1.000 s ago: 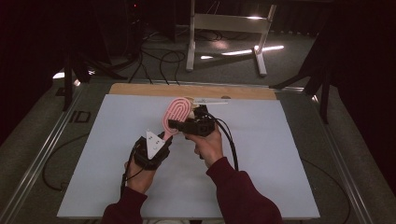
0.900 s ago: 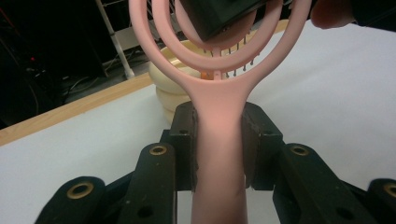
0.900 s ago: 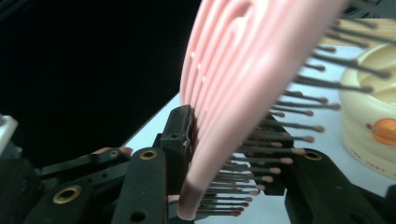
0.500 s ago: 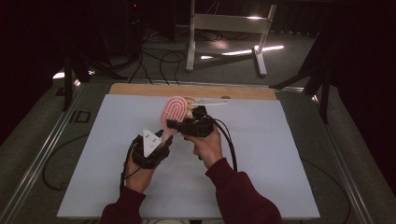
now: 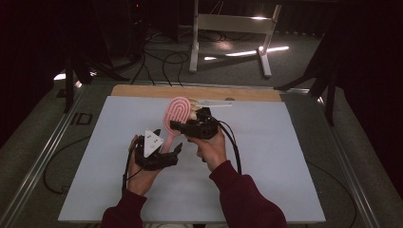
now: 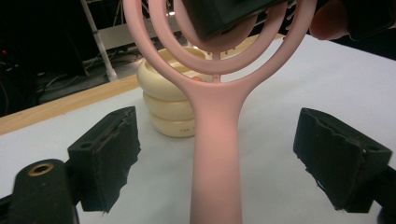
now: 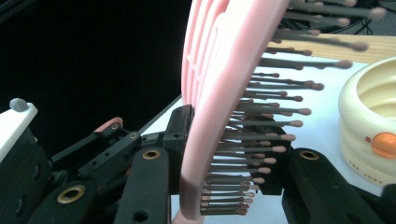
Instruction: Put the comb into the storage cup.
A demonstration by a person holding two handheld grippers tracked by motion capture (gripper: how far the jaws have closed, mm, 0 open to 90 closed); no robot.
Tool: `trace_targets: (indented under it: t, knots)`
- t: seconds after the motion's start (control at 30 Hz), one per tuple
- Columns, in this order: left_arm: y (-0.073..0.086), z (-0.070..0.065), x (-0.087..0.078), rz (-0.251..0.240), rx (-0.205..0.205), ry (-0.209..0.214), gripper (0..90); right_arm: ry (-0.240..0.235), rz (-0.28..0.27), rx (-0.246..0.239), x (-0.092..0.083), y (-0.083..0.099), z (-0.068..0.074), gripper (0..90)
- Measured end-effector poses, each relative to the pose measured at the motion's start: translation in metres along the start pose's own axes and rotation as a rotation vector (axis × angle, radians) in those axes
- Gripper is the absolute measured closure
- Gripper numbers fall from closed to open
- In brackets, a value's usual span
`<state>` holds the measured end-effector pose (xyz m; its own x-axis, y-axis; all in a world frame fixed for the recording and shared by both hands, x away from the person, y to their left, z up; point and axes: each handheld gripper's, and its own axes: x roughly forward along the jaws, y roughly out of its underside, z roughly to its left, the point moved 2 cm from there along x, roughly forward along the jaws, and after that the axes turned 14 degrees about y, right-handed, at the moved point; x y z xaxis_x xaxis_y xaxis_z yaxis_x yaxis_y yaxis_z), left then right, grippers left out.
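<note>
— Where is the pink hairbrush (image 5: 179,111) now, and why does it stand up like that?

— It is held upright above the white mat (image 5: 285,156), near the far middle. The right gripper (image 7: 224,186) clamps its oval head, bristles (image 7: 275,112) between the pads, so the handle (image 6: 217,154) hangs down free.

— And the left gripper (image 6: 219,163)?

— Its jaws have just been opening; they stand wide on both sides of the handle and do not touch it. I think it gave the brush over to the right one.

— What is behind?

— A cream ribbed container (image 6: 175,100) stands on the mat, just beyond the brush, apart from it.
</note>
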<state>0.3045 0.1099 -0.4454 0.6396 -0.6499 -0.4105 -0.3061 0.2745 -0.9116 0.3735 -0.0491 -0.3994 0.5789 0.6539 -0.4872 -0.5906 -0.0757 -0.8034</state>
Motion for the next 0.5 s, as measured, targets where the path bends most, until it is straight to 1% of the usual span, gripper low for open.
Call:
trace_targets:
  t: [0.07, 0.1, 0.13, 0.23, 0.27, 0.3, 0.4, 0.47, 0.5]
  knots:
    - [0.0, 0.0, 0.0, 0.0, 0.0, 0.0, 6.3, 0.001, -0.001, 0.0, 0.0, 0.0, 0.0, 64.6]
    - [0.0, 0.002, -0.002, -0.001, -0.003, 0.021, 6.3, 0.001, -0.001, 0.0, 0.0, 0.0, 0.0, 64.6]
    - [0.0, 0.002, -0.002, -0.001, -0.004, 0.022, 0.4, 0.002, -0.005, -0.001, -0.001, -0.001, 0.0, 64.6]
    - [0.0, 0.002, -0.003, -0.001, -0.005, 0.018, 0.2, 0.001, -0.006, 0.0, -0.001, -0.001, 0.0, 64.7]
    - [0.0, 0.005, -0.005, 0.004, -0.006, 0.006, 0.2, 0.001, -0.008, -0.002, -0.001, -0.001, 0.0, 64.7]
    - [0.0, 0.006, -0.006, 0.002, -0.007, 0.005, 0.1, -0.001, -0.014, -0.002, -0.001, -0.002, 0.0, 64.6]
    - [-0.001, 0.008, -0.009, -0.006, -0.014, 0.004, 0.0, -0.002, -0.015, -0.007, -0.001, -0.003, 0.0, 64.6]
    - [-0.001, 0.01, -0.011, -0.006, -0.01, 0.003, 0.1, -0.003, -0.019, -0.007, -0.001, -0.004, 0.001, 64.6]
    - [-0.002, 0.01, -0.012, -0.01, -0.012, 0.008, 0.0, -0.004, -0.02, -0.007, -0.001, -0.004, 0.002, 64.6]
